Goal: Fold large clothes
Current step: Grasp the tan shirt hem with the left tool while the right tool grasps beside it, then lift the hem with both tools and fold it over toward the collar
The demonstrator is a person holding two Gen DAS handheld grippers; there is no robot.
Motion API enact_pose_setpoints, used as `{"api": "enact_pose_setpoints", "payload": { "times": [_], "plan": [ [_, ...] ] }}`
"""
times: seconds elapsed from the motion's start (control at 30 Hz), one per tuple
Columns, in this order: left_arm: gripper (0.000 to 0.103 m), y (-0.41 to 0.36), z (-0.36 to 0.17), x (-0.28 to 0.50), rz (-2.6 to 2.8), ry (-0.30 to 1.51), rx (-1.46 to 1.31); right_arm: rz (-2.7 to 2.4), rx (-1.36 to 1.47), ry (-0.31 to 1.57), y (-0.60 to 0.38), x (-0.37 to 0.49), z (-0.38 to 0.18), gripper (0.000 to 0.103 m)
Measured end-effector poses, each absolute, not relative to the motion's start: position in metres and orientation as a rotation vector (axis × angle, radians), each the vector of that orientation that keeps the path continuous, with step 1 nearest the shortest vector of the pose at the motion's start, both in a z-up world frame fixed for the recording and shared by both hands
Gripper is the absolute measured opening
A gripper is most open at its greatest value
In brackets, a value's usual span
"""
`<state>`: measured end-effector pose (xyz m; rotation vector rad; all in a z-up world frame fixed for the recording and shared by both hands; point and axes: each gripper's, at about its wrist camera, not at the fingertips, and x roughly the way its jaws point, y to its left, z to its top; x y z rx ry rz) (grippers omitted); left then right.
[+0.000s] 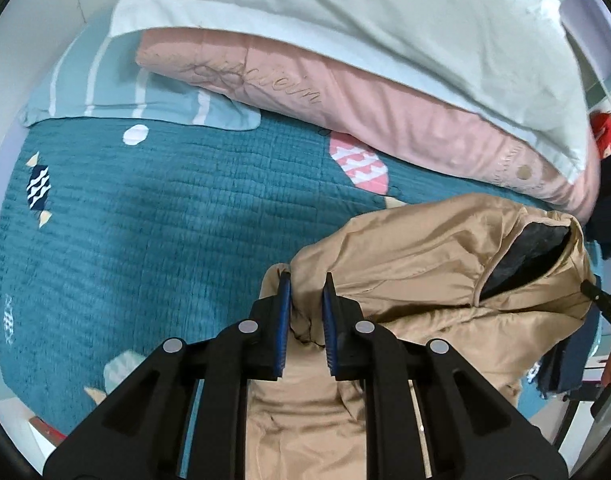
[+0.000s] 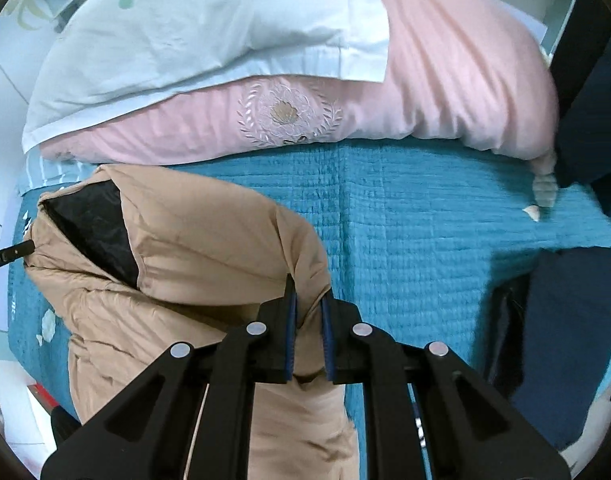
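A tan padded jacket (image 1: pixel 417 256) with a dark lining (image 1: pixel 525 256) is held up over a teal quilted bedspread (image 1: pixel 145 232). My left gripper (image 1: pixel 307 284) is shut on a fold at the jacket's left edge. In the right wrist view the same jacket (image 2: pixel 193 240) shows its dark lining (image 2: pixel 93 228) at the left. My right gripper (image 2: pixel 307 292) is shut on the jacket's right edge. The tip of the other gripper shows at the far side of each view.
A pink duvet (image 1: pixel 345 100) with a white pillow (image 1: pixel 385 12) on top lies along the far side of the bed, and shows in the right wrist view (image 2: pixel 445 80) too. Dark blue clothes (image 2: pixel 565 340) lie on the bedspread (image 2: pixel 405 220) at the right.
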<state>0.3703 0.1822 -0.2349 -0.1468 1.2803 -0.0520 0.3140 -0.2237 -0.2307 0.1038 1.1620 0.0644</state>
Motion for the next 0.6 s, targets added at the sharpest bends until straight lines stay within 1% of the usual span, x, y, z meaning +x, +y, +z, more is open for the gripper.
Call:
{"api": "enact_pose_setpoints", "payload": {
  "times": [0.3, 0.47, 0.6],
  "plan": [
    [0.014, 0.184, -0.195, 0.287, -0.104, 1.214, -0.126, 0.071, 0.052, 1.058, -0.211, 0.225, -0.192, 0.009],
    [0.014, 0.186, -0.185, 0.228, -0.138, 1.195, -0.120, 0.095, 0.053, 1.028, -0.208, 0.172, -0.187, 0.009],
    [0.014, 0.187, -0.188, 0.183, -0.166, 1.200, -0.128, 0.118, 0.058, 1.027, -0.206, 0.123, -0.195, 0.009]
  ]
}}
